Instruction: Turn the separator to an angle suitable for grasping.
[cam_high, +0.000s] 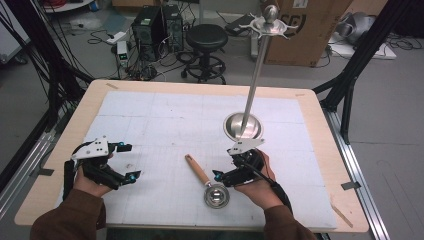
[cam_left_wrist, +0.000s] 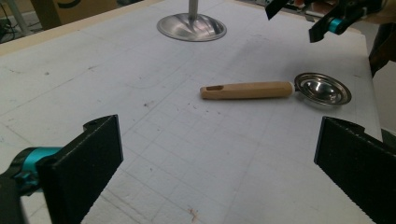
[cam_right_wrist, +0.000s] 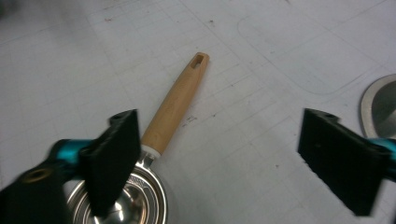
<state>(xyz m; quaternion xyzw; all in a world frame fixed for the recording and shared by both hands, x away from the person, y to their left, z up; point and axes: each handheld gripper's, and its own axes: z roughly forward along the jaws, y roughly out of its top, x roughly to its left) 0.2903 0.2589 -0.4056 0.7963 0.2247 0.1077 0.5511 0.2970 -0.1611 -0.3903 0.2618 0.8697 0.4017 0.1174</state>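
Note:
A small metal scoop with a wooden handle lies on the white mat, its bowl toward the near edge. In the right gripper view the handle runs up and away beside the left jaw, which hangs over the bowl. My right gripper is open, and nothing is pressed between its pads. It also appears at the top right of the left gripper view as the right gripper. My left gripper is open and empty, off to the left, facing the scoop.
A metal stand rises from a round base behind the right hand, its pole topped with hooks. The white mat covers a wooden table. Beyond the table are a stool, computer towers and a cardboard box.

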